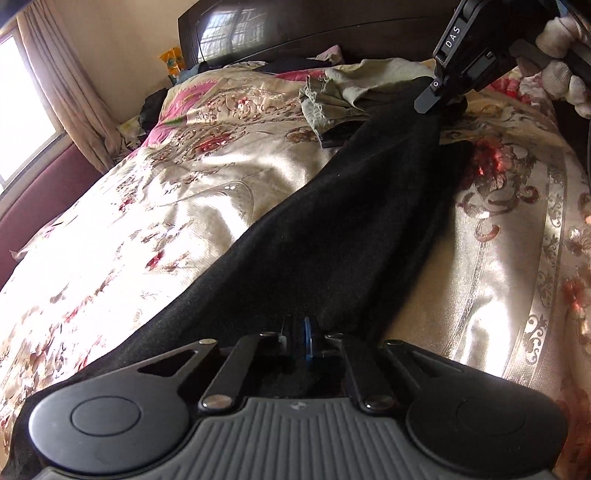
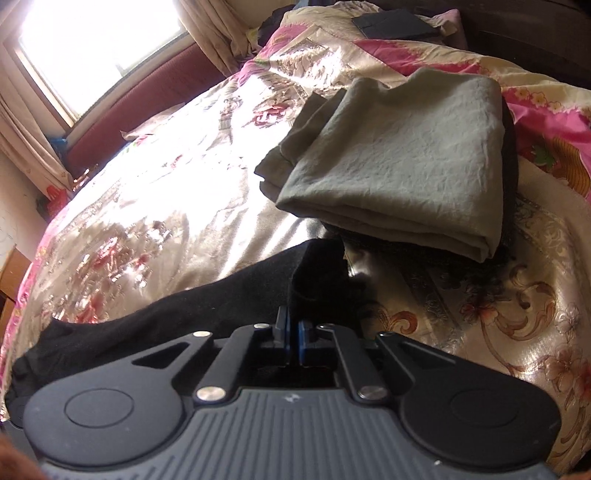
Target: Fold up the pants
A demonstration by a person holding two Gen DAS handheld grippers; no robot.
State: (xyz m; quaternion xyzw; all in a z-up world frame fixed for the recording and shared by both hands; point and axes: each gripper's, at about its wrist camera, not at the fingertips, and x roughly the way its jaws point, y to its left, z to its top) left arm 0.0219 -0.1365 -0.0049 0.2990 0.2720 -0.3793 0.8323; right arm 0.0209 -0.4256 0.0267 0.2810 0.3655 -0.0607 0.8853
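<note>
The black pants [image 1: 332, 236] lie stretched in a long band across the floral bedspread [image 1: 166, 206]. My left gripper [image 1: 299, 332] is shut on the near end of the pants. My right gripper [image 1: 439, 98] shows at the top right of the left wrist view, clamped on the far end of the band. In the right wrist view my right gripper [image 2: 293, 332] is shut on a bunched edge of the black pants [image 2: 184, 314], which trail off to the left.
A folded grey-green garment [image 2: 399, 162] rests on a dark folded one just beyond my right gripper; it also shows in the left wrist view [image 1: 343, 92]. A dark headboard [image 1: 295, 26] stands behind. A window with curtains [image 2: 92, 48] lies beyond the bed's far side.
</note>
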